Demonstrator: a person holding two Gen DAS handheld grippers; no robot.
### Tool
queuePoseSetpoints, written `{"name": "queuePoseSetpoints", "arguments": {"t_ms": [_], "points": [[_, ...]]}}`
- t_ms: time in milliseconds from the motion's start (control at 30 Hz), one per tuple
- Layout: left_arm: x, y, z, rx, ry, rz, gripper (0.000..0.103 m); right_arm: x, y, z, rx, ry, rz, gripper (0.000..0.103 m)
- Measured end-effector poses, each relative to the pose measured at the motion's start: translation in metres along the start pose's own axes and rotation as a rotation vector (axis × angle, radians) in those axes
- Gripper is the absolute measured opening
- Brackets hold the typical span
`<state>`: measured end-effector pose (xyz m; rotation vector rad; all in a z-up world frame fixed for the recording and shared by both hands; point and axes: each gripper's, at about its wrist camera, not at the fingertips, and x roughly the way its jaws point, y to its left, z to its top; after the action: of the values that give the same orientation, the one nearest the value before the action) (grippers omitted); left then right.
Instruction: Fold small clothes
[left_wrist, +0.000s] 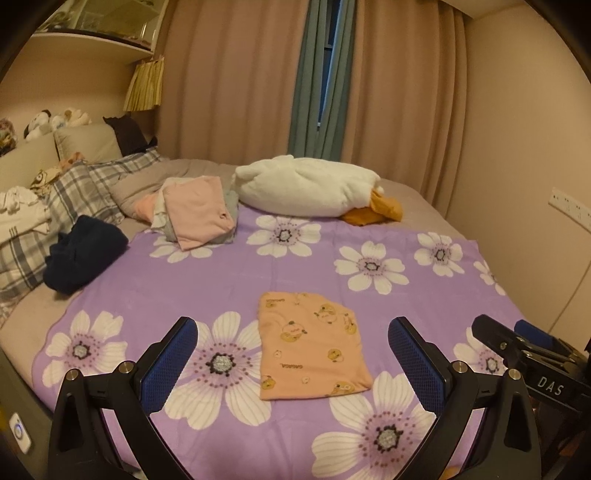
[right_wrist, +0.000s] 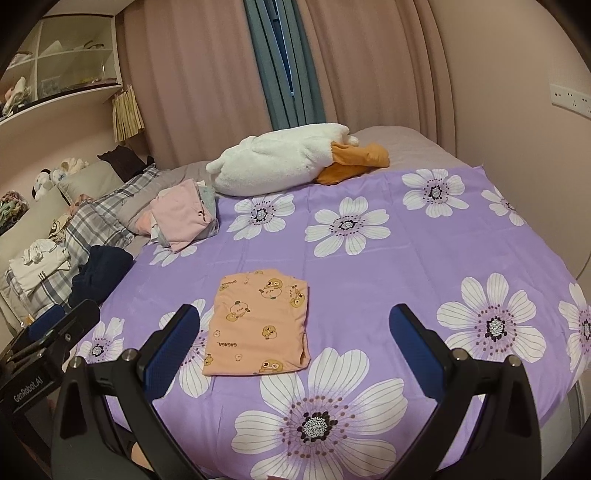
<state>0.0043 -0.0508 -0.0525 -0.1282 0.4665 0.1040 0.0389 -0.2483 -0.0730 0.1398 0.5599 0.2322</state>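
A small peach garment with cartoon prints (left_wrist: 312, 345) lies folded flat on the purple flowered sheet (left_wrist: 207, 280); it also shows in the right wrist view (right_wrist: 258, 325). My left gripper (left_wrist: 291, 332) is open and empty, held above the near edge of the bed with the garment between its fingers' lines of sight. My right gripper (right_wrist: 295, 321) is open and empty, just right of the garment. The right gripper shows at the right edge of the left wrist view (left_wrist: 517, 339), and the left gripper at the left edge of the right wrist view (right_wrist: 59, 325).
A pile of folded pink and grey clothes (left_wrist: 199, 212) sits at the far left of the sheet. A dark navy garment (left_wrist: 83, 253) lies left of it. A white plush pillow with orange cloth (left_wrist: 310, 190) lies at the back. Plaid pillows (left_wrist: 74, 192) are left.
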Motion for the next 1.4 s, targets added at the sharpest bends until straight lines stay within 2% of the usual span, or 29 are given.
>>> {"name": "queuePoseSetpoints", "arguments": {"t_ms": [600,1400], "points": [[0.002,0.006,0.002,-0.005,0.007,-0.022,0.102,0.000,0.005,0.002,-0.007,-0.007,-0.048,0.103],[0.004,0.007,-0.002,0.002,0.031,-0.015,0.102,0.005,0.013,0.001,-0.016,0.012,-0.053,0.103]]}}
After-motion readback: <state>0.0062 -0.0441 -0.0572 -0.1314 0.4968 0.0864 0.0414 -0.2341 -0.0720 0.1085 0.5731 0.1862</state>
